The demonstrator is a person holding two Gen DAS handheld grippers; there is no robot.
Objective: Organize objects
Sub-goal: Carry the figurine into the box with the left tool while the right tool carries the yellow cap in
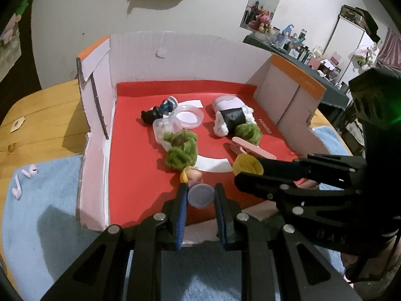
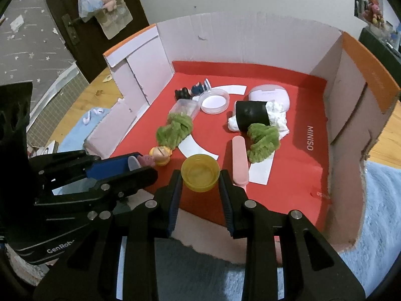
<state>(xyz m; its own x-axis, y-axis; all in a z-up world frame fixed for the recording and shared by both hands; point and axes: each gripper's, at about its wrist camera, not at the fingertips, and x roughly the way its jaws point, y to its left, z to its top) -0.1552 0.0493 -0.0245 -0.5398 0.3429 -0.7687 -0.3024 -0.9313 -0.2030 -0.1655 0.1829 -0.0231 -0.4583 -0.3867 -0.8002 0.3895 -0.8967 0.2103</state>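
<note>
Left tool clamped on small figurine, right tool gripping yellow cup, both over red-lined box front edge, 6 o'clock, 2 green scrunchies inside.

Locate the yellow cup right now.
The yellow cup is clamped in the right gripper, over the front edge of the red-lined box. A pink nail file lies just to its right, a small figurine to its left.

Dim indoor light falls from above, throwing soft shadows on the wall; fisheye edges curve, dark and blurry.
</note>
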